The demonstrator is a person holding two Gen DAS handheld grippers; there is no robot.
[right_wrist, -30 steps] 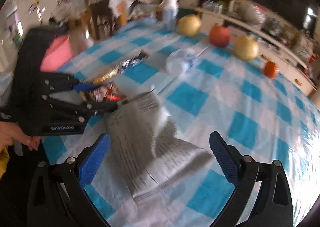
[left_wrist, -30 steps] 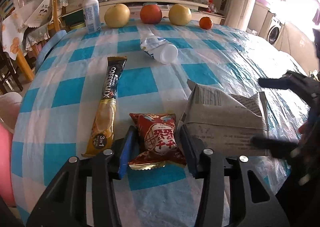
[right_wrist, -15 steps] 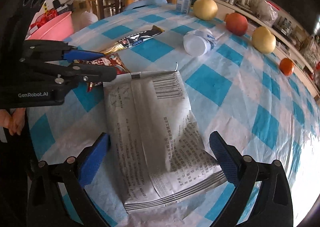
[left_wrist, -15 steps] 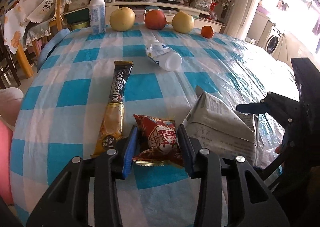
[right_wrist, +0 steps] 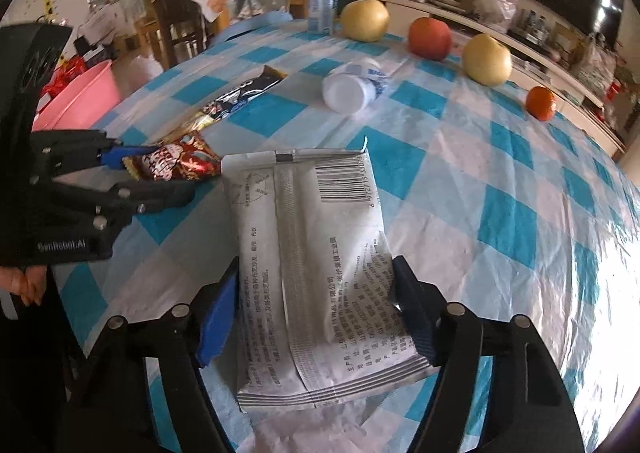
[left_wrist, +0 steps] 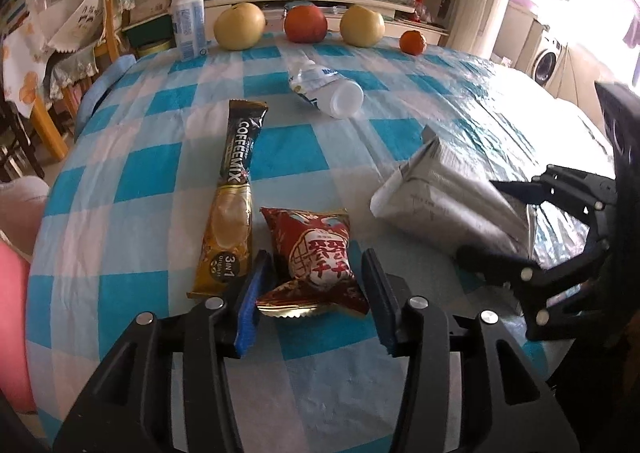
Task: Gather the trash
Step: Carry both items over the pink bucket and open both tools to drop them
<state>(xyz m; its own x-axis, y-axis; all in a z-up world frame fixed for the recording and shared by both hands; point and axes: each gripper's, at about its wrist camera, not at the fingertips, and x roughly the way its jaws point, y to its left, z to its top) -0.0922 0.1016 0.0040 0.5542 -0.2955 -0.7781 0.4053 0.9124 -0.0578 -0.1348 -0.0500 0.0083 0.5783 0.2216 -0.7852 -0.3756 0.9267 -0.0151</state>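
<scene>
Right gripper [right_wrist: 316, 309] has closed, seemingly gripping silver packet [right_wrist: 316, 253].

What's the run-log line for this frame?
left gripper: straddling red snack packet | right gripper: closing around grey pouch | both on table

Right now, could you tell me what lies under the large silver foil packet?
The large silver foil packet lies on the blue-and-white checked tablecloth, between the right gripper fingers. Only cloth shows around its edges; whatever is directly beneath is covered.
</scene>
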